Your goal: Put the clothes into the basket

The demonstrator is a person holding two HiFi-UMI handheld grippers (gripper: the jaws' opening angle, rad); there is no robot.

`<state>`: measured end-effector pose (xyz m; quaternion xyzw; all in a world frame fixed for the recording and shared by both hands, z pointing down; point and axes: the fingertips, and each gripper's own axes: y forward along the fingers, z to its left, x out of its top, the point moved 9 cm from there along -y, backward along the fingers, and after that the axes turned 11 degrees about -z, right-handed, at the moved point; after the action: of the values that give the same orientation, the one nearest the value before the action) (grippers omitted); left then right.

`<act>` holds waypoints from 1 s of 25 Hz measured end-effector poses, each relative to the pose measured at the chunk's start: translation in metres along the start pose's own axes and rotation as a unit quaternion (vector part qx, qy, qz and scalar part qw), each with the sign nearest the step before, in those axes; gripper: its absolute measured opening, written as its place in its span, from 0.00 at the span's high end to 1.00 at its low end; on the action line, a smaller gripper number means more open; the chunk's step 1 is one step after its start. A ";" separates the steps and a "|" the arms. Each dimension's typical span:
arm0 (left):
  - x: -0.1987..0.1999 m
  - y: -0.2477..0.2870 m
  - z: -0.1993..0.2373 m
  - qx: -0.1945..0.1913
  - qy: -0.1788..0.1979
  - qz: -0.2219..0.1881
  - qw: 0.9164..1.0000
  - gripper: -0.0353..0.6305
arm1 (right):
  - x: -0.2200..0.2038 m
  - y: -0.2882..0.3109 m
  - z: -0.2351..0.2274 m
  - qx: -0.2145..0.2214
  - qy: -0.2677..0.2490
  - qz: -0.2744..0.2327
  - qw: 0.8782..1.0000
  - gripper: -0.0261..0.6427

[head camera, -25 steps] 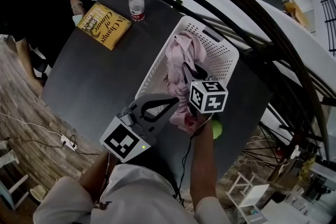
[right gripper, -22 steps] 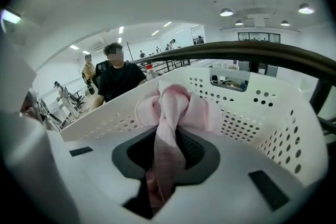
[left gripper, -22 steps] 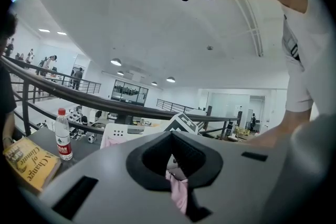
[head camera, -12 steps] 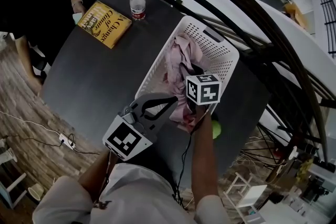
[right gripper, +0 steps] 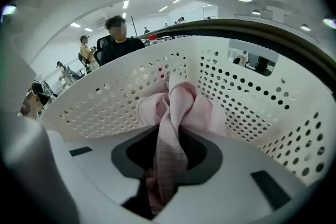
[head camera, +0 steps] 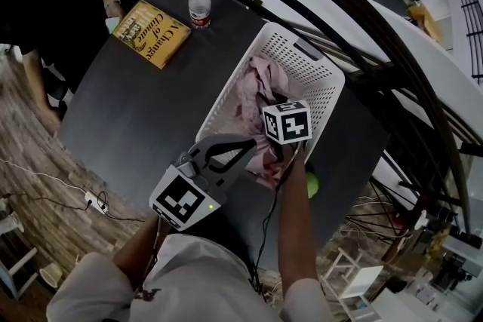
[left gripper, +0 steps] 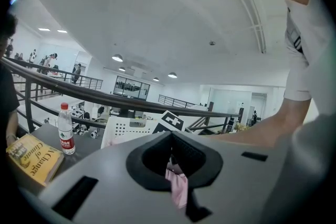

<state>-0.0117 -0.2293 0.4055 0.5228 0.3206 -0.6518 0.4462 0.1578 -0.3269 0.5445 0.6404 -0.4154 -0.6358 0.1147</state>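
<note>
Pinching the pink garment (head camera: pixel 253 94) w/ both tools: your right gripper (right gripper: pixel 165 165) is clamped on a twisted fold, your left gripper (left gripper: pixel 176 178) nipped on a corner. Most of it lies inside the basket (head camera: pixel 324 68). Left to do, prob.: drop the near end in, let go.

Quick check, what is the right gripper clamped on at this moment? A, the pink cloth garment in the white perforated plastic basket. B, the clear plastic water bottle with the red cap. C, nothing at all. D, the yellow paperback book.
A: in the right gripper view, the pink cloth garment runs down between the closed jaws of the right gripper, with the rest bunched inside the white perforated plastic basket.
</note>
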 end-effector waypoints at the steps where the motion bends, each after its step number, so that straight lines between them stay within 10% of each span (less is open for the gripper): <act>1: 0.000 0.000 0.000 0.000 0.000 0.000 1.000 0.94 | -0.001 0.001 0.000 0.000 -0.003 0.003 1.000 0.82; 12: 0.001 -0.004 0.000 0.003 -0.003 -0.005 1.000 0.94 | -0.001 0.000 0.005 -0.006 -0.037 0.014 0.999 0.78; 25: 0.001 -0.004 -0.002 0.003 -0.003 -0.010 1.000 0.94 | -0.003 0.003 0.013 0.005 -0.076 0.034 0.997 0.52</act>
<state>-0.0146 -0.2264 0.4038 0.5193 0.3225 -0.6583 0.4392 0.1452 -0.3220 0.5467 0.5763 -0.4477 -0.6762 0.1013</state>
